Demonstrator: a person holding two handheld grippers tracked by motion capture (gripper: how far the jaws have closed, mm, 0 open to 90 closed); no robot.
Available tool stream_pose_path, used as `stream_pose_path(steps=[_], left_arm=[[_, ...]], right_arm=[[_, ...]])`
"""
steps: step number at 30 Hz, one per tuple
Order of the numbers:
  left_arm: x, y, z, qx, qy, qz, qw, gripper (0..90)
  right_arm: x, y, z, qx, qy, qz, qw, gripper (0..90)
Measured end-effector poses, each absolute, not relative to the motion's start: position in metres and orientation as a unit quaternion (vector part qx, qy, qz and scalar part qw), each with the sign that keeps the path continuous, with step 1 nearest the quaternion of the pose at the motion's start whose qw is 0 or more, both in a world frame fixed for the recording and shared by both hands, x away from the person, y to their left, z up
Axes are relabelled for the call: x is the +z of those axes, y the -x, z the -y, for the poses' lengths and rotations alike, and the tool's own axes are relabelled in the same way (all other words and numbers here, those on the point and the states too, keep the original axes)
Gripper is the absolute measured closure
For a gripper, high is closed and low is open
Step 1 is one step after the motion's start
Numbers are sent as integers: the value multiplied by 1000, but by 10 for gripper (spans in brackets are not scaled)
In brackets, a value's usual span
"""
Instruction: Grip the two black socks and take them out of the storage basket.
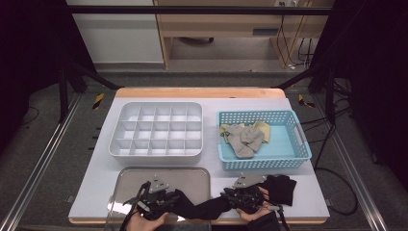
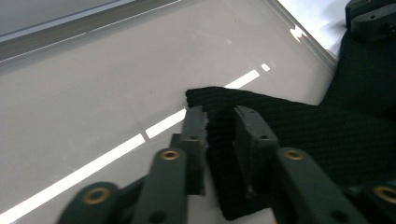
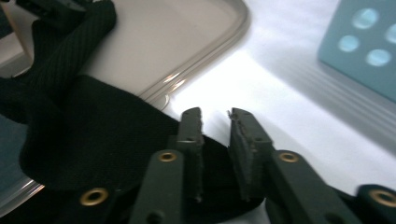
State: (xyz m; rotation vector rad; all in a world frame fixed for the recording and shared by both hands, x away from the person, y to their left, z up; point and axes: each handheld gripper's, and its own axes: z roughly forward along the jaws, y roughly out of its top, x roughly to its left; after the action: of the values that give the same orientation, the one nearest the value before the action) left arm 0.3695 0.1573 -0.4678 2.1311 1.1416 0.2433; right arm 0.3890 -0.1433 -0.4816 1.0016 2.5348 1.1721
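sock (image 2: 299, 135) black, over tray (image 2: 93, 93) edge, L gripper (image 2: 219, 116) jaws clamped on it, R gripper (image 3: 215, 116) jaws apart

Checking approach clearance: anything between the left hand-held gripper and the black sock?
Nothing visible. The black sock already lies between the jaws of the left hand-held gripper, over the metal tray.
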Motion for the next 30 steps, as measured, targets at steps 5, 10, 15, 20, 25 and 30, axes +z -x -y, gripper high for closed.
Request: stream_pose_path(steps=[5, 10, 15, 20, 25, 30], left_arm=[[-468, -369, -156, 83, -822, -430, 363, 843], [-450, -373, -162, 112, -800, -416, 417, 853], [-442, -387, -165, 144, -783, -413, 443, 851], [-454, -388, -167, 131, -797, -426, 408, 848], [-462, -388, -173, 117, -803, -437, 389, 840], [-464, -384, -178, 113, -802, -439, 390, 807]], right_arm=[[-477, -388, 144, 384, -330, -859, 77, 899], [-463, -390, 155, 412, -343, -837, 108, 900], [-448, -393, 166, 459, -360, -790, 191, 896], [-457, -391, 164, 431, -359, -809, 177, 890], [-468, -387, 166, 404, -366, -825, 148, 847], [-462, -389, 176, 427, -391, -798, 168, 775]])
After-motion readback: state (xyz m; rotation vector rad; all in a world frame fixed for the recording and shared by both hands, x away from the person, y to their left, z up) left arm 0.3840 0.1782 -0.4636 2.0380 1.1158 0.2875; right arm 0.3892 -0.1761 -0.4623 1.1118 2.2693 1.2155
